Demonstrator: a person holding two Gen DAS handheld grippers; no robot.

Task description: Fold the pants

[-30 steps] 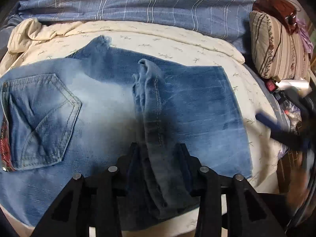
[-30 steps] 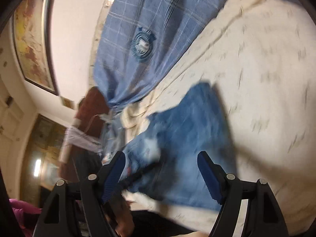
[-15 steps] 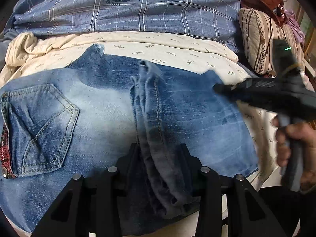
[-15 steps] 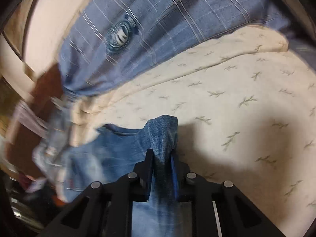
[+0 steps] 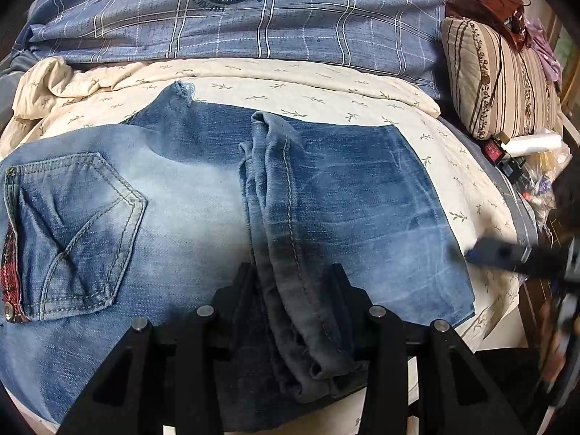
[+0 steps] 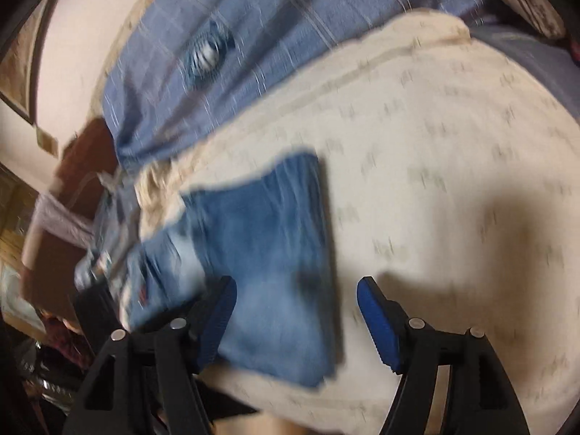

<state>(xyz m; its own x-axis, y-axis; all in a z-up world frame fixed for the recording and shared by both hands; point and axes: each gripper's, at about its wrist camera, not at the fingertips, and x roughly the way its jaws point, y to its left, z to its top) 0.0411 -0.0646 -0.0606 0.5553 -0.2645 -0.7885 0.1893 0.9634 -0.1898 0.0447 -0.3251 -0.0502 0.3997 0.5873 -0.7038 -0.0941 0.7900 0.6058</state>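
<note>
Jeans (image 5: 203, 214): blue denim, faded pale near the pocket. Bedspread (image 5: 315, 98): cream, small sprig print. Pillow (image 5: 308, 18): blue-grey plaid with round emblem. Cushion (image 5: 496, 83): beige-brown stripes. Gripper pads (image 6: 377, 326): blue.

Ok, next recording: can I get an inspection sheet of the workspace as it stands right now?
Surface: cream leaf-print bedspread, rumpled at its far left.
Job's things: faded blue denim jeans, partly folded, back pocket up.
Clutter: striped beige cushion, small items beside it, plaid blue blanket behind.
Grippers: left gripper shut on a bunched ridge of denim; right gripper has just been opening, its pads clear of the jeans lying flat beneath.
Cables: nothing seen.
Surroundings: framed picture on the wall; right wrist view blurred.
</note>
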